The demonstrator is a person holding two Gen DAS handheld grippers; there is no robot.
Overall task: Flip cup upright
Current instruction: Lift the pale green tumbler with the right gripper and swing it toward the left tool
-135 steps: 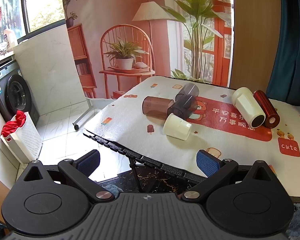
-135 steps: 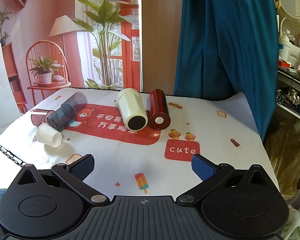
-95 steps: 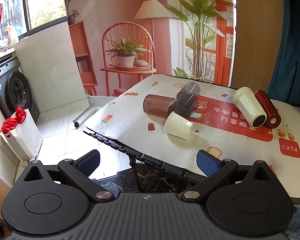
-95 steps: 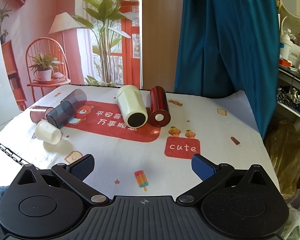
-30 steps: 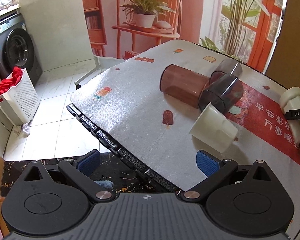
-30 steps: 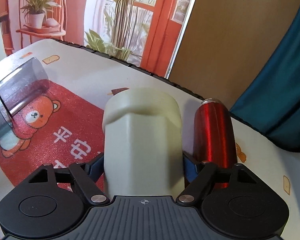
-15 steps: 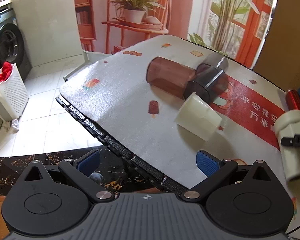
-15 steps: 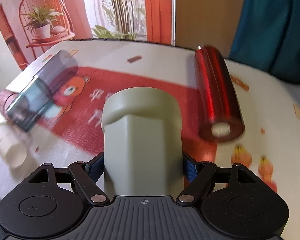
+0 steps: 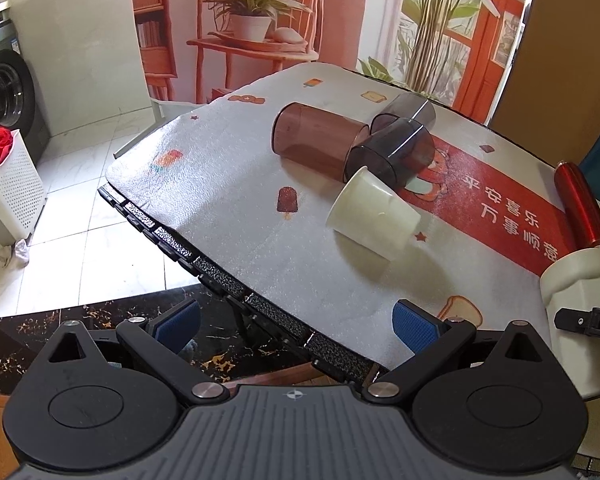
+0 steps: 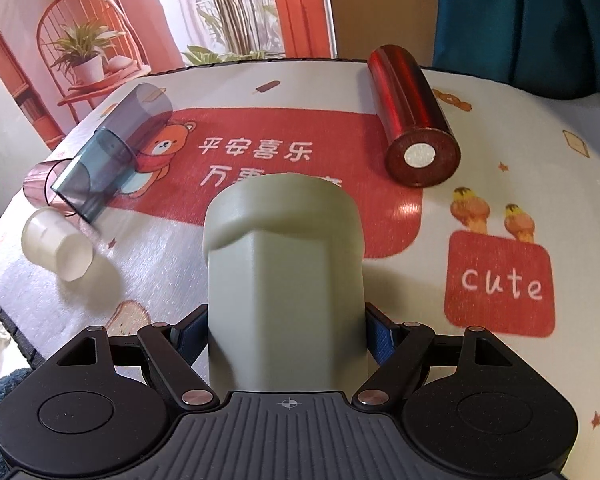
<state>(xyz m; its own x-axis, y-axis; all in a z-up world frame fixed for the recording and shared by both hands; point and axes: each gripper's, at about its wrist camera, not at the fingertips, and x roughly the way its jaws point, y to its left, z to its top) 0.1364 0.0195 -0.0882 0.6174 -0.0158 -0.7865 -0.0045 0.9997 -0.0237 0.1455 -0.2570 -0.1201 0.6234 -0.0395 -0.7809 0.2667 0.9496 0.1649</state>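
1. Left gripper (image 9: 296,326): jaws spread wide with nothing between the blue pads, held over the near left edge of the table (image 9: 228,184).
2. Small cream cup (image 9: 374,214): on its side on the patterned mat, mouth toward the left, near the table's left part.
3. Brown translucent cup (image 9: 320,140): on its side, just beyond the small cream cup.
4. Grey translucent cup (image 9: 392,156): on its side, touching the brown cup; a second grey cup (image 9: 410,108) lies behind it.
5. Large cream cup (image 10: 286,280): clamped between the blue pads of the right gripper (image 10: 286,334), filling the centre of the right wrist view, above the mat's near middle.
6. Red metallic cup (image 10: 414,116): on its side on the far right of the red banner, its base facing near, apart from the held cup.
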